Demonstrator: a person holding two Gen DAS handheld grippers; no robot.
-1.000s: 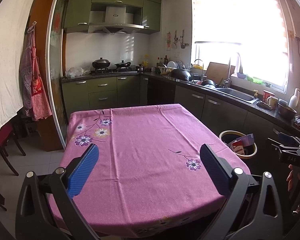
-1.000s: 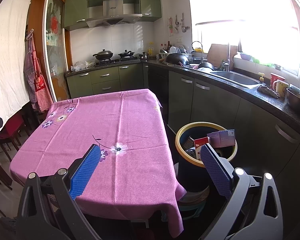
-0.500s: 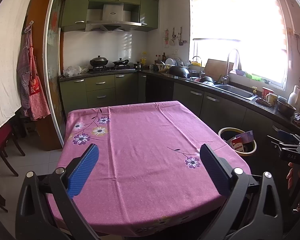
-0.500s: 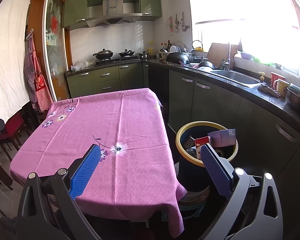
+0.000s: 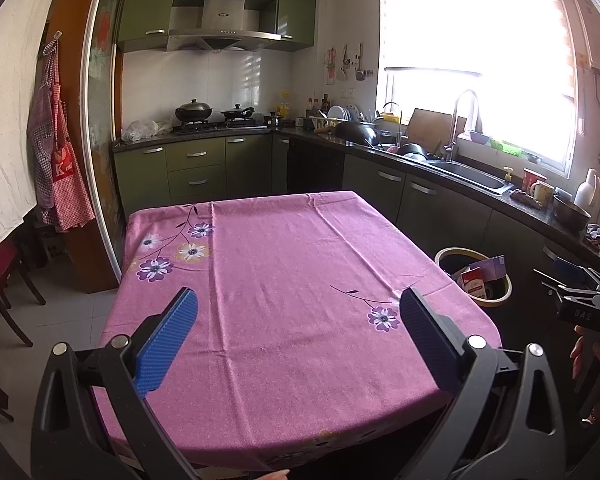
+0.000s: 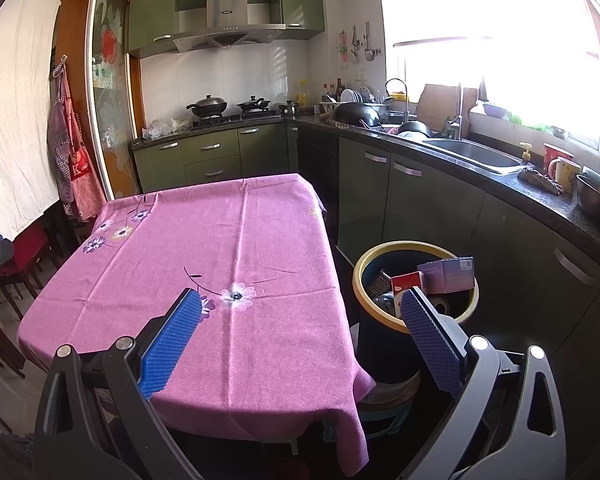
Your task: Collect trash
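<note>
Barely shifted, left gripper (image 5: 298,320) hovers agape over tablecloth (image 5: 292,264), trash bin (image 5: 500,298) beside.

Left gripper (image 5: 298,312), right gripper (image 6: 300,314) agape.

Strong daylight pours in through the window (image 5: 476,60) on the right, which is blown out to plain white in both views, with a pinkish fringe along its frame. The glare washes out the sink (image 6: 476,154) side of the counter. The pink tablecloth (image 5: 284,280) is evenly lit and sharp, its creases clear. The cupboards under the counter and the floor around the bin (image 6: 416,280) lie in deep shadow. Fisheye bending curves the walls and door frame at the edges, and the corners go black.
</note>
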